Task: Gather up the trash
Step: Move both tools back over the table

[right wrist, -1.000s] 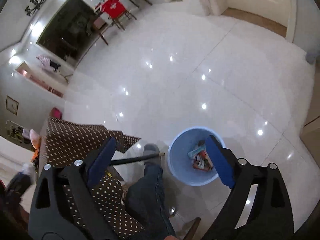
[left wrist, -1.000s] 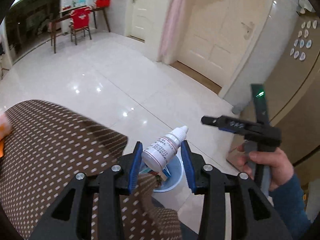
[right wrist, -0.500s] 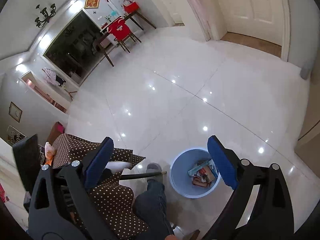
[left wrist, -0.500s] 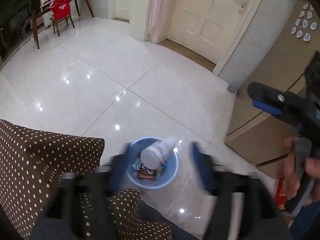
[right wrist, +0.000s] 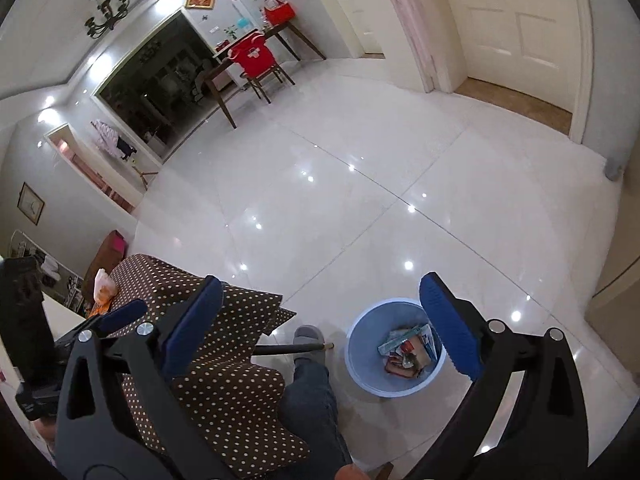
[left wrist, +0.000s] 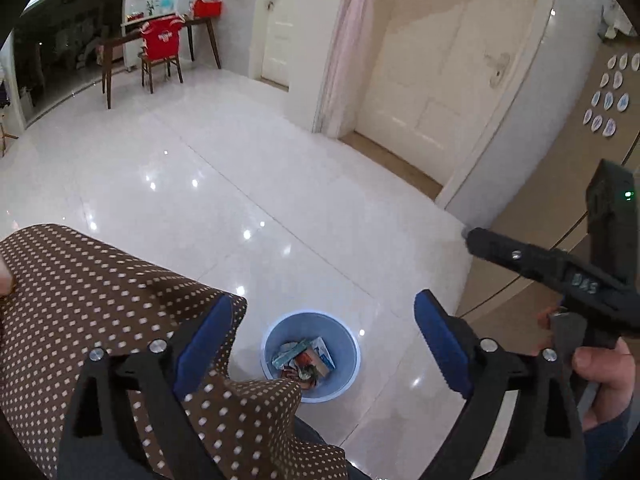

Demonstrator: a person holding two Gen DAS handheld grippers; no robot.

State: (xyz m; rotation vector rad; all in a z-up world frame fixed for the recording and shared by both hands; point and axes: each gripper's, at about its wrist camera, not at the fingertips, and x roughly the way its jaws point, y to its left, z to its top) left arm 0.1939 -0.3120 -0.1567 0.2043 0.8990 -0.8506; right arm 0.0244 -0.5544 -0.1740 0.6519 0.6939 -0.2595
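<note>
A round blue bin stands on the white floor below both grippers, holding several packets and wrappers. My left gripper hangs above it with its jaws opening wide and nothing between its blue pads. In the right wrist view the same bin sits under the right-hand finger, with the trash inside. My right gripper is high over the floor, its jaws also opening, with nothing between them. I cannot pick out the white bottle among the trash.
A table under a brown polka-dot cloth fills the lower left, its corner overhanging near the bin. A person's jeans leg and grey slipper stand beside the bin, with a thin black rod. A hand holds the right gripper at right.
The left gripper opened and the white bottle it held dropped away toward the bin; its jaws now hold nothing. The right gripper rose, so the bin looks smaller.
</note>
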